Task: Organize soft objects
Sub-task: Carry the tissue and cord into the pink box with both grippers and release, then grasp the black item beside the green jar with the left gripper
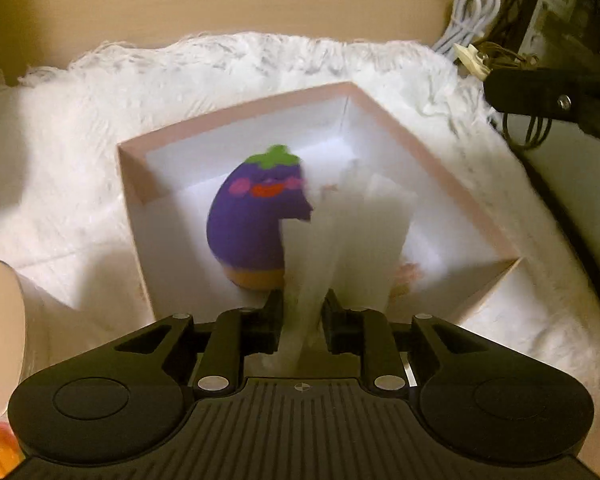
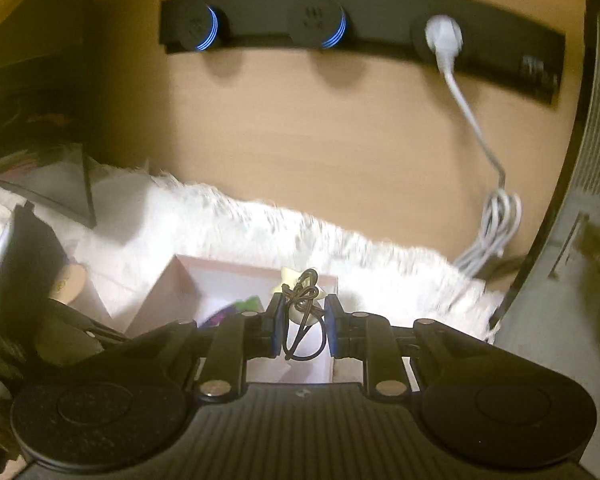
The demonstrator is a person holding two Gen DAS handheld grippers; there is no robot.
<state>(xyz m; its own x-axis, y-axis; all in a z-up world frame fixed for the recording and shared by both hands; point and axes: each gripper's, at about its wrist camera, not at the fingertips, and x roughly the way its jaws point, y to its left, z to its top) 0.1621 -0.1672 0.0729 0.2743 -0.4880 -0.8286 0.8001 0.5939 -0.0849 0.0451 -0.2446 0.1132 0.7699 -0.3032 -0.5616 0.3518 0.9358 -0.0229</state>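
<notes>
So we're mid-drop here: the left gripper [image 1: 302, 312] is hanging over the pink box [image 1: 236, 109] with a white plush thing [image 1: 356, 232] dangling from between its fingers, blurry, already down inside the box walls. Whether the pads are really pinching it I can't tell, since the jaws sit a bit apart with the fabric running through the gap. A purple eggplant plush [image 1: 252, 220] lies in the box, just left of the white one and partly behind it. I'd guess the next move is letting go fully and pulling up without dragging the fabric back out. The right gripper [image 2: 302, 320] is clenched on a small pale star charm [image 2: 296, 276] with a dark cord [image 2: 302, 336] looped around it, hovering near the box's right corner – probably next in line. The box sits on a fluffy white rug [image 1: 80, 128]. Around it: a coiled white cable [image 2: 496, 224] far right, a black power strip [image 2: 380, 36] on the wall, a white cylinder [image 1: 0, 336] near left. The eggplant takes up floor space – not much else in the way.
</notes>
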